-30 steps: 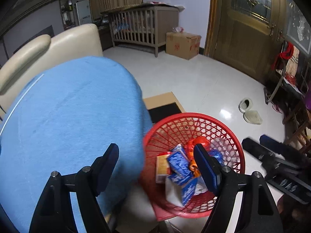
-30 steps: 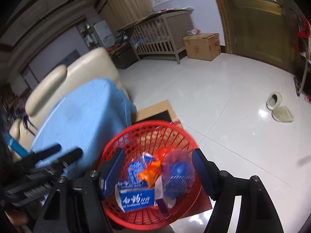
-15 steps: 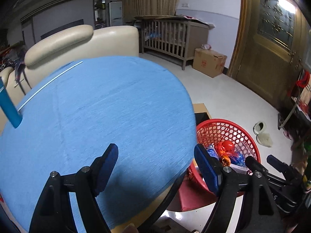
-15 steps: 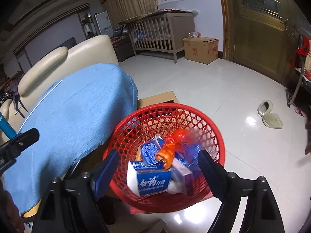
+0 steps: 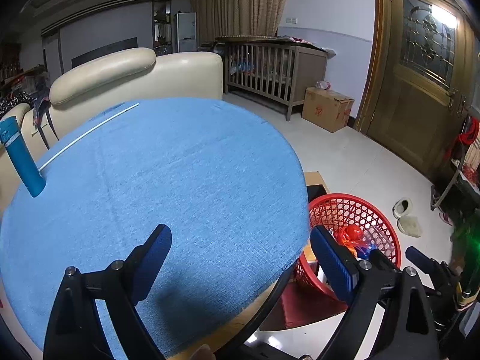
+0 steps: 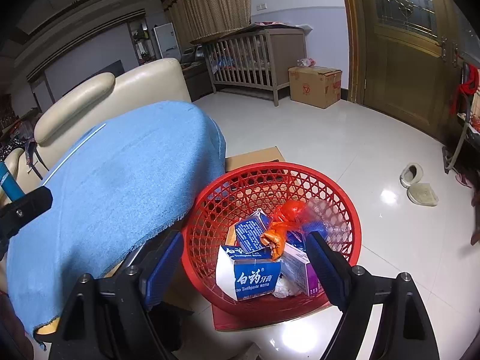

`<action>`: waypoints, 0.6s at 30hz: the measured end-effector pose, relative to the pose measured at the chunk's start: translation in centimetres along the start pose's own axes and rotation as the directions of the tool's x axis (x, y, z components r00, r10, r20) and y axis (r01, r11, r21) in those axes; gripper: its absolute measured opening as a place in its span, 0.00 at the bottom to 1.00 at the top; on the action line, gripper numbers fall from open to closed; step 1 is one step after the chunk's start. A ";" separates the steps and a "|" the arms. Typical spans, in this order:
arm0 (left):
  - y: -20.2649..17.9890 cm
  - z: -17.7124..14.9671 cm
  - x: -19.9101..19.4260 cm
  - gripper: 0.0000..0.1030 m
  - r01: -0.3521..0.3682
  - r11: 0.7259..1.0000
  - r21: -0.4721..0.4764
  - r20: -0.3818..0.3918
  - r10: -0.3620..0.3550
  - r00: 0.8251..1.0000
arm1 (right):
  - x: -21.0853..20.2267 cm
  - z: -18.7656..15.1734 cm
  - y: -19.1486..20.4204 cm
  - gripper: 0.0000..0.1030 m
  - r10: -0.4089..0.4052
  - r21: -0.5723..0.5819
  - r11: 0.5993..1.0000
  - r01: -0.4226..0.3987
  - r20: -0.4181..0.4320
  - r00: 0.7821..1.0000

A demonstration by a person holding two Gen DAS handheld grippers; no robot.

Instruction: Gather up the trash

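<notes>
A red mesh basket (image 6: 270, 168) stands on the floor beside the table and holds trash. In it lie a blue-and-white toothpaste box (image 6: 252, 276), an orange wrapper (image 6: 276, 234), a clear plastic tray (image 6: 327, 213) and a purple box (image 6: 300, 270). My right gripper (image 6: 244, 238) hovers over the basket, open and holding nothing. My left gripper (image 5: 240, 234) hangs above the blue-clothed round table (image 5: 180, 180). Its jaws are opening with nothing between them. The basket (image 5: 354, 199) shows right of the table edge. On the cloth stand a blue bottle (image 5: 21, 156) and a thin white stick (image 5: 90, 133).
A cream sofa (image 5: 135, 72) backs the table. A wooden crib (image 5: 270, 66), a cardboard box (image 5: 327, 108) and a wooden door (image 5: 420, 90) line the far side. Slippers (image 6: 420, 183) lie on the white tiled floor. Flat cardboard (image 6: 255, 157) lies under the basket.
The left gripper swung from over the basket to over the tabletop, and its jaws spread wider. The right gripper drew back from the basket with wider jaws. The orange wrapper and the plastic now rest inside.
</notes>
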State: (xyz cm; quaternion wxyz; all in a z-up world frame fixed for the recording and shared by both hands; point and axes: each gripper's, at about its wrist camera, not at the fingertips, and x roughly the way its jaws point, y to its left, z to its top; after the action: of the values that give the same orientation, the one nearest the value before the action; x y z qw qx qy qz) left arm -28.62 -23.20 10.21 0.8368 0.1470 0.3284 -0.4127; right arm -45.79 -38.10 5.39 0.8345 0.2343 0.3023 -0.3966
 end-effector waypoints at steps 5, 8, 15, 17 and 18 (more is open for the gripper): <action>-0.4 -0.2 0.2 0.91 -0.013 1.000 0.013 -0.010 0.013 1.000 | -0.1 0.0 -0.5 0.83 -0.010 0.012 1.000 0.009 0.009 1.000; -0.3 -0.3 0.4 0.91 -0.013 1.000 0.009 -0.010 0.013 1.000 | -0.2 0.0 -0.4 0.83 -0.011 0.008 1.000 0.011 0.016 1.000; -0.5 -0.6 -0.2 0.91 -0.005 1.000 0.023 0.014 0.005 1.000 | -0.3 0.0 -0.4 0.83 -0.012 -0.001 1.000 0.012 0.025 1.000; -0.5 -0.7 -0.3 0.91 0.000 1.000 0.025 0.011 0.000 1.000 | -0.4 0.0 -0.4 0.83 -0.014 -0.001 1.000 0.014 0.029 0.999; -0.5 -0.7 -0.2 0.91 0.003 1.000 0.026 0.009 -0.004 1.000 | -0.4 0.0 -0.4 0.83 -0.014 -0.001 1.000 0.014 0.029 0.999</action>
State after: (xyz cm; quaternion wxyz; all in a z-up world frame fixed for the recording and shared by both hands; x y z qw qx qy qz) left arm -29.44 -23.03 9.86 0.8356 0.1554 0.3194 -0.4190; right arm -46.29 -38.09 5.58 0.8361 0.2258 0.2919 -0.4058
